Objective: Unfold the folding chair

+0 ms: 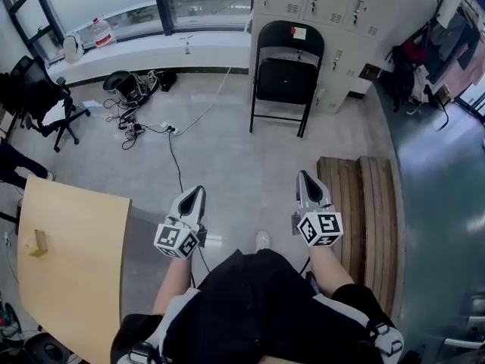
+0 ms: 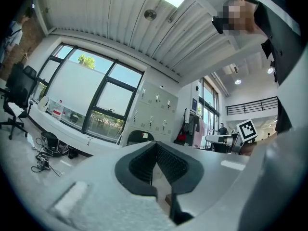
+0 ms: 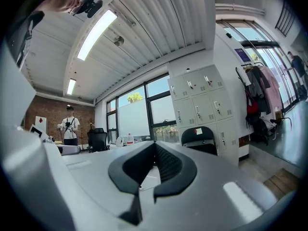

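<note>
The black folding chair (image 1: 286, 74) stands folded flat against the pale lockers (image 1: 337, 14) at the far side of the floor. It shows small in the left gripper view as a black chair back (image 2: 140, 137), and in the right gripper view as a black chair (image 3: 201, 137) with a white and red label. My left gripper (image 1: 199, 192) and right gripper (image 1: 305, 176) are held side by side in front of my body. Both point toward the chair and are well short of it. The left gripper's jaws (image 2: 155, 146) and the right gripper's jaws (image 3: 155, 147) are shut, with nothing between them.
A slatted wooden platform (image 1: 362, 203) lies on the floor just right of my right gripper. A light wooden table (image 1: 68, 264) is at the near left. Cables and a power strip (image 1: 140, 123) trail across the floor. An office chair (image 1: 42, 101) stands at the left, a clothes rack (image 1: 432, 59) at the right.
</note>
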A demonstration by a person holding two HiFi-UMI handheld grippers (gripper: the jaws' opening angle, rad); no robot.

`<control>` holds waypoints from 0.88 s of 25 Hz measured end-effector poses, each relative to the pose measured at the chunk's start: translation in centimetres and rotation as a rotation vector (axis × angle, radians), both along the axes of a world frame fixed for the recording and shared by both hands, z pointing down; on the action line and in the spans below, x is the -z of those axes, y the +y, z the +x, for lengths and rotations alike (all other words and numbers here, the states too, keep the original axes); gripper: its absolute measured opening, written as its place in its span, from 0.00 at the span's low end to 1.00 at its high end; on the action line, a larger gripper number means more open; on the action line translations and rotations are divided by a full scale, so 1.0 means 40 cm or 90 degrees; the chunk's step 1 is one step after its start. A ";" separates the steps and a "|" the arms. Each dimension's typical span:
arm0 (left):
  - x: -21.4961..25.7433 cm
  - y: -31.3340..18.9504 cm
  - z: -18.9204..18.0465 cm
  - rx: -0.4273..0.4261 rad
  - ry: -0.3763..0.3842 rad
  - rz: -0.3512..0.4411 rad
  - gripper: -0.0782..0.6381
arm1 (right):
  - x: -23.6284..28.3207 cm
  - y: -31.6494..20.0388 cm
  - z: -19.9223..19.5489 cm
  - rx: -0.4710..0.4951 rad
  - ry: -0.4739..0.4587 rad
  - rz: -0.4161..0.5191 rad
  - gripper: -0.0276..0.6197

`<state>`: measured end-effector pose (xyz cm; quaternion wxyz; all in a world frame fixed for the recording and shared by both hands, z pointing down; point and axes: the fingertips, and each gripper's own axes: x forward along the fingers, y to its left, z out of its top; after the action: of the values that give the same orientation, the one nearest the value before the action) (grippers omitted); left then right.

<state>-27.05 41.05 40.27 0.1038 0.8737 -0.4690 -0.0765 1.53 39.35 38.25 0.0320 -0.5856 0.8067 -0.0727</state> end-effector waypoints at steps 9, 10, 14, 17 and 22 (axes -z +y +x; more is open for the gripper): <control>0.032 -0.245 0.170 -0.003 -0.007 0.016 0.11 | 0.001 -0.228 0.185 -0.008 -0.005 0.008 0.05; 0.032 -0.267 0.187 -0.004 -0.006 0.013 0.11 | -0.008 -0.246 0.209 -0.013 -0.007 0.002 0.05; 0.025 -0.348 0.248 -0.002 -0.017 0.004 0.11 | -0.041 -0.308 0.291 -0.022 -0.021 -0.024 0.05; 0.013 -0.398 0.295 0.000 -0.019 0.002 0.11 | -0.054 -0.335 0.345 -0.022 -0.018 -0.035 0.05; 0.006 -0.462 0.328 0.001 -0.018 -0.004 0.11 | -0.070 -0.386 0.401 -0.032 -0.012 -0.050 0.05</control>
<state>-13.93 22.57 40.04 0.0998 0.8740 -0.4714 -0.0628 17.57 23.92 41.05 0.0183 -0.6058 0.7879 -0.1092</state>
